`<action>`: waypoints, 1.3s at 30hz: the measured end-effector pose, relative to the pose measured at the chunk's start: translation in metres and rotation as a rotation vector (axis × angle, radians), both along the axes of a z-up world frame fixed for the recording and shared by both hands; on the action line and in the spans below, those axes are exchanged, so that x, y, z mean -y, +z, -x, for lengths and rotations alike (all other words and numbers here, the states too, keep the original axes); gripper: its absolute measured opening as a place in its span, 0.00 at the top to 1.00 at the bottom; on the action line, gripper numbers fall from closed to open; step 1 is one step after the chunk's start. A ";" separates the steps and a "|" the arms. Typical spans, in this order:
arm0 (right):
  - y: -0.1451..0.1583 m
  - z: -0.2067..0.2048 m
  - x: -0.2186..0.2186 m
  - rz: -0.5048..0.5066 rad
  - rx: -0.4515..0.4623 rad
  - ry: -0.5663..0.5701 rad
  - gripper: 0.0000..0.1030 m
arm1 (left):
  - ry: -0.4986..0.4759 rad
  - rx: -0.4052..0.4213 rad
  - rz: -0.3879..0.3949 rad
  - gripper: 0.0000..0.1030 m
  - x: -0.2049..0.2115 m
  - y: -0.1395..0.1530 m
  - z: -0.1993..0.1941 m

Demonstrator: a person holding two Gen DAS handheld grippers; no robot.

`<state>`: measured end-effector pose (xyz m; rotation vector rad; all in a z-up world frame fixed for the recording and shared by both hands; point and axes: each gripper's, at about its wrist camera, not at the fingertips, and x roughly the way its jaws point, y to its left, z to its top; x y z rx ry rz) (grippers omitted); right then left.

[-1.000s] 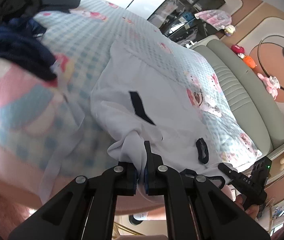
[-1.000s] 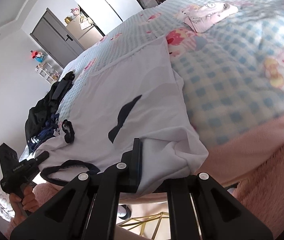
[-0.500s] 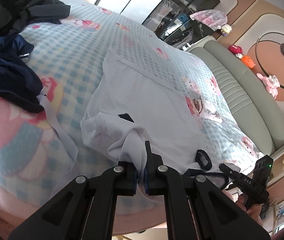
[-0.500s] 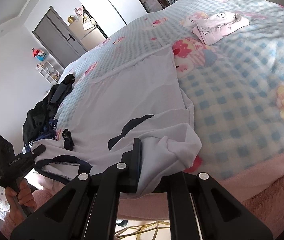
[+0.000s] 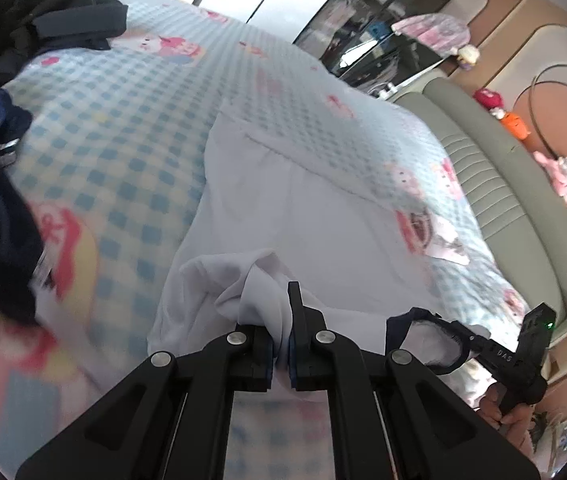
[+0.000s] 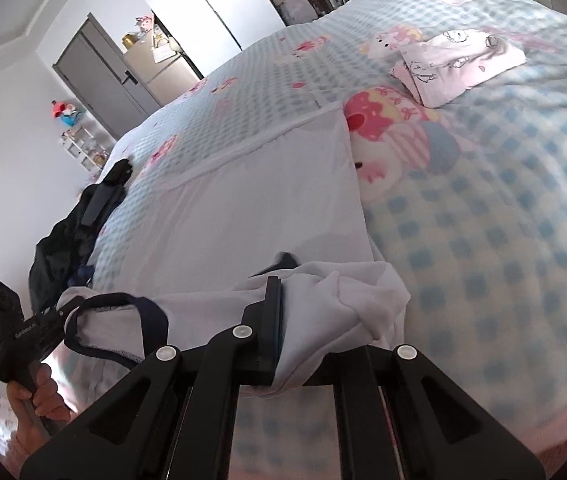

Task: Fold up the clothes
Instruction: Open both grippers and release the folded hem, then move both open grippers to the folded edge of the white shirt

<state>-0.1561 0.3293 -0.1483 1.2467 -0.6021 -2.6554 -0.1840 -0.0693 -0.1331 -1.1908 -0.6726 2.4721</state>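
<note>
A white shirt point(image 5: 307, 216) with a dark navy collar point(image 5: 415, 316) lies spread on the checked bed cover; the same white shirt point(image 6: 243, 216) fills the middle of the right wrist view. My left gripper point(image 5: 279, 344) is shut on a bunched near corner of the shirt. My right gripper point(image 6: 307, 320) is shut on the other near corner, and cloth drapes over its right finger. Both near corners are lifted and carried over the shirt's body. The navy collar point(image 6: 123, 328) hangs between the two grippers. Each view shows the other gripper held in a hand.
A heap of dark clothes point(image 5: 11, 80) lies on the bed's left side, also seen as dark clothes point(image 6: 79, 232). A folded pink printed garment point(image 6: 459, 64) rests at the far right. A grey-green headboard point(image 5: 515, 184) and plush toys point(image 5: 559, 168) border the bed.
Both grippers have moved forward over the bed with the shirt's near edge, folding it onto the body. The dark marks on the shirt's front are now mostly covered.
</note>
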 end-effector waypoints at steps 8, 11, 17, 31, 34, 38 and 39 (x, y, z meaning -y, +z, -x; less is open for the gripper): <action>-0.009 0.046 -0.002 -0.028 0.003 -0.059 0.84 | 0.005 0.124 0.027 0.83 -0.008 -0.023 0.064; -0.005 0.057 -0.009 -0.004 -0.023 -0.101 0.72 | 0.002 0.169 -0.014 0.63 -0.005 -0.030 0.076; 0.037 0.036 -0.022 0.012 -0.160 -0.144 0.55 | 0.070 0.037 -0.043 0.46 0.017 0.000 0.062; -0.001 -0.002 0.038 -0.156 -0.064 0.082 0.55 | -0.099 -0.114 0.224 0.46 -0.019 0.013 0.004; -0.012 -0.002 0.044 -0.192 -0.049 0.089 0.55 | -0.126 -0.057 0.292 0.46 -0.032 -0.008 0.006; -0.015 -0.001 0.041 -0.241 -0.050 0.066 0.57 | -0.082 -0.020 0.285 0.47 -0.026 -0.016 0.013; -0.012 -0.002 0.038 -0.248 -0.057 0.048 0.57 | -0.053 -0.030 0.284 0.47 -0.022 -0.012 0.013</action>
